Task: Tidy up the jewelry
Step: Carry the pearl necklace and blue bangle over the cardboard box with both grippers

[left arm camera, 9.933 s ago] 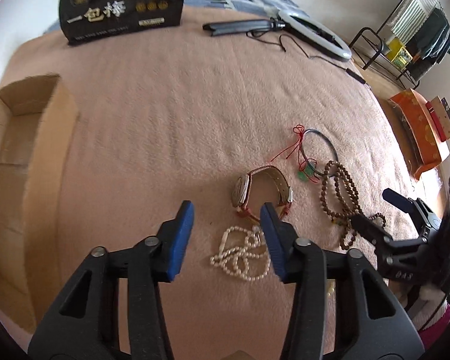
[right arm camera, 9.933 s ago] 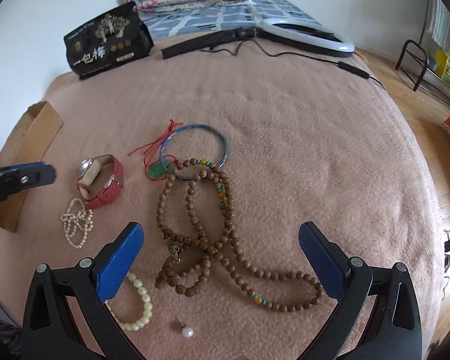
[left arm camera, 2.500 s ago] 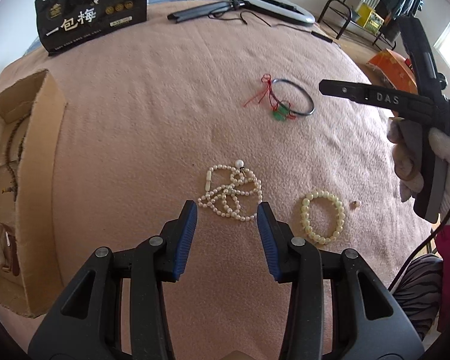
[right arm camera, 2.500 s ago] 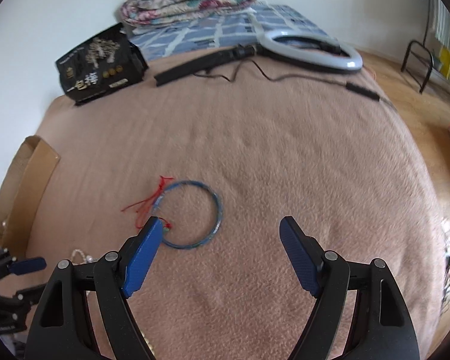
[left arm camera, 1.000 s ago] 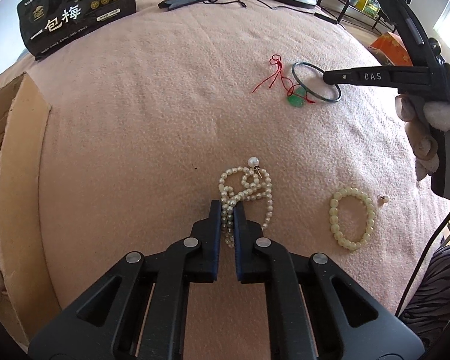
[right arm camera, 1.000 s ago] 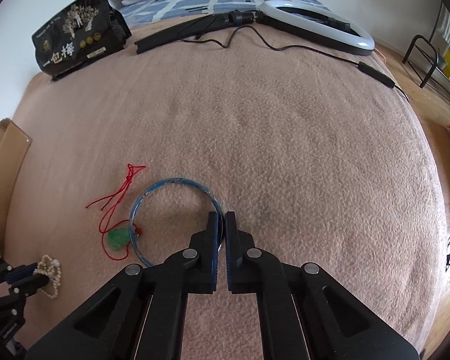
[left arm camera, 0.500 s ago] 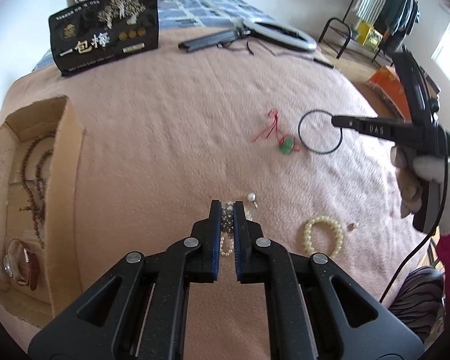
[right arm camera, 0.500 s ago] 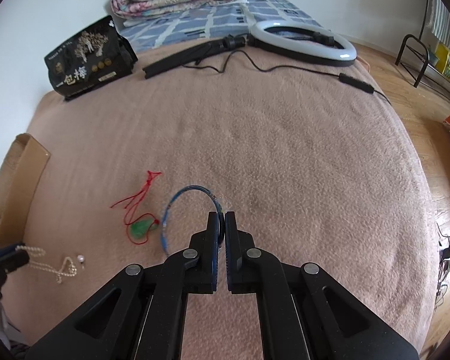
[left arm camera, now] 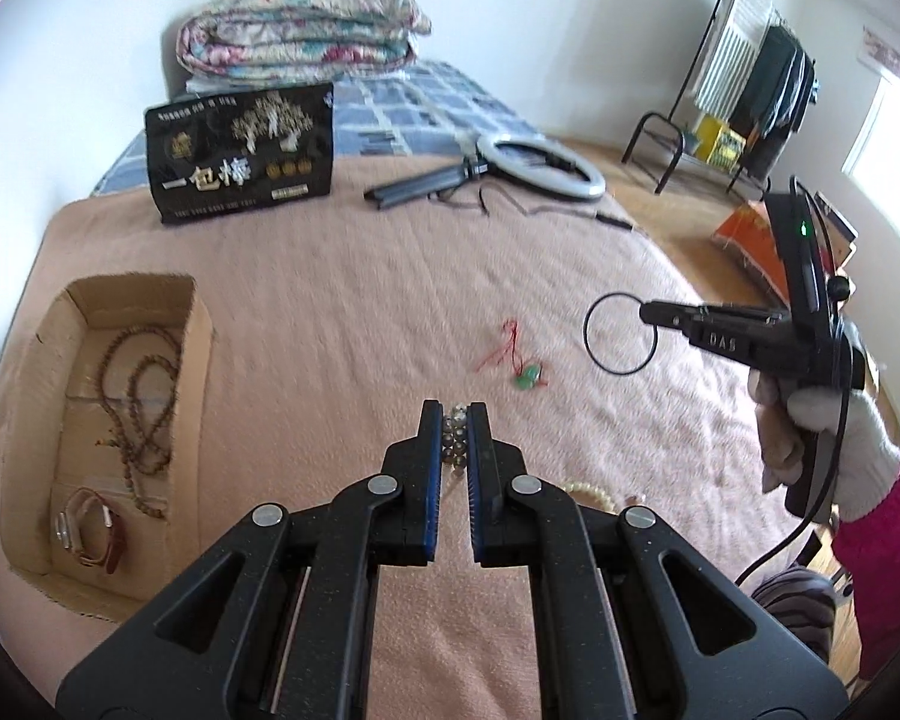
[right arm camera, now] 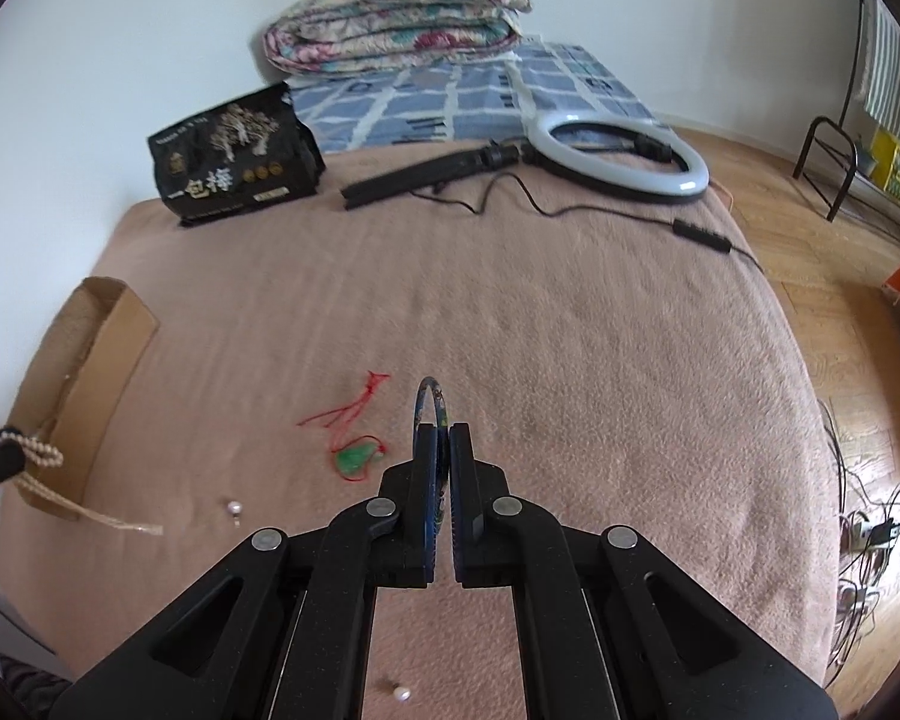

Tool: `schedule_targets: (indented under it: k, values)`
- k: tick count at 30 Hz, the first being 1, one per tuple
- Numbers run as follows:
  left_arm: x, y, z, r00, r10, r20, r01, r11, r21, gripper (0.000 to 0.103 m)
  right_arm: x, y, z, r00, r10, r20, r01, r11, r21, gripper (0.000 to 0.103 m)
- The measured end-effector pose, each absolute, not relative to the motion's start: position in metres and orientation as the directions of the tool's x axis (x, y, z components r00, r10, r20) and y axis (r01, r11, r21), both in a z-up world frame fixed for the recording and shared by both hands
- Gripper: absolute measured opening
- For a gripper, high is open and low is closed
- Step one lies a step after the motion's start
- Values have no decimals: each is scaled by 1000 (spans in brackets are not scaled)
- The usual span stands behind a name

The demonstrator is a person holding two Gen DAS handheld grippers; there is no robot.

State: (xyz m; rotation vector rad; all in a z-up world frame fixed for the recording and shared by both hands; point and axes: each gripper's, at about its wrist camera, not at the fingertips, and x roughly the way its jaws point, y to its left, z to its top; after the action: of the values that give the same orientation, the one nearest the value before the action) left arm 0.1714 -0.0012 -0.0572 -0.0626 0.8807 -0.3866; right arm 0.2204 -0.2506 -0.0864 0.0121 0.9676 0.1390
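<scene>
Pearl necklace [left arm camera: 455,438]: pinched between the closed left gripper [left arm camera: 455,420], lifted off the blanket [left arm camera: 342,300].
Bangle [right arm camera: 427,414]: clamped on edge in the closed right gripper [right arm camera: 441,450].
Advice: both grips needed holding firm until over the cardboard box [left arm camera: 198,324], then releasing low.

Both grippers are matte black plastic clamps with silver screw heads at the pivots and blue pads lining the inner faces of the fingers [left arm camera: 431,480]. The right gripper [left arm camera: 645,313] carries white lettering, apparently "DAS", a small green light and a black cable. The right hand [left arm camera: 834,426] wears a white knit glove below a magenta sleeve.
</scene>
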Motion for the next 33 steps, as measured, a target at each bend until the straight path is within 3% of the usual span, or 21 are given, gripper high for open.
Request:
schedule_targets:
  k: [16, 33]
  values:
    - [156, 71, -10, 686, -351, -638, 220, 935, -279, 5, 202, -178, -31, 616, 214, -758, -260, 964, 61, 2]
    - [146, 177, -4, 766, -222, -603, 43, 954, -297, 5, 205, -66, -10, 594, 348, -725, -434, 898, 76, 2]
